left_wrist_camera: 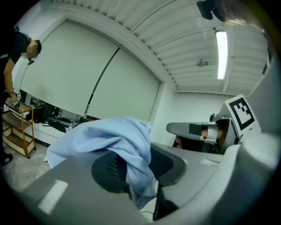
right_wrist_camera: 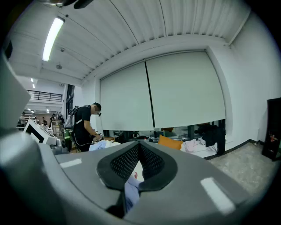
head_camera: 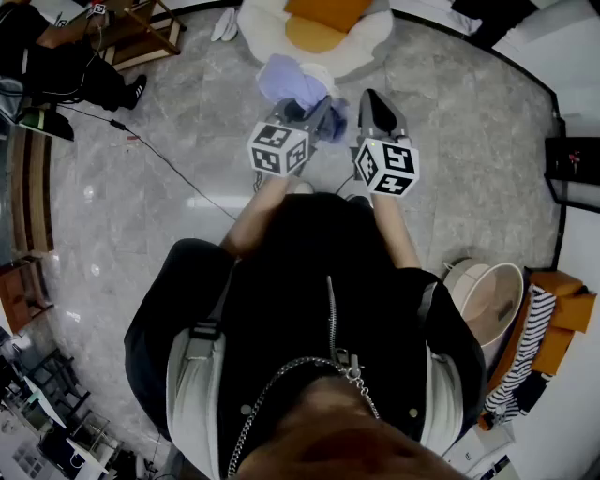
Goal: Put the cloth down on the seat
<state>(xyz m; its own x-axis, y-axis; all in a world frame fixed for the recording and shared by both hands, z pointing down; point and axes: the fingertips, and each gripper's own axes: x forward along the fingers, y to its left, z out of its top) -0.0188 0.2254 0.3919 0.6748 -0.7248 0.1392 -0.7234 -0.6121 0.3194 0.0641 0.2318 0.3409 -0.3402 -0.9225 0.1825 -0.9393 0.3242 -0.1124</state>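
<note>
A light blue cloth [head_camera: 286,82] hangs between my two grippers above the grey floor. My left gripper [head_camera: 323,101] is shut on it; in the left gripper view the cloth [left_wrist_camera: 114,136] is draped over the jaws and pinched between the pads [left_wrist_camera: 109,169]. My right gripper [head_camera: 372,97] is beside it on the right, its jaws closed together in the right gripper view [right_wrist_camera: 139,151], with a fold of the cloth [right_wrist_camera: 131,188] in the gap lower down. The seat [head_camera: 258,33], white with an orange cushion [head_camera: 323,23], lies just beyond the cloth.
A person in black [head_camera: 56,66] stands at the far left by a wooden shelf [head_camera: 141,33]. A cable [head_camera: 159,159] runs across the floor. A pale tub [head_camera: 487,300] and a pile of clothes [head_camera: 525,347] are at the right, near a wall.
</note>
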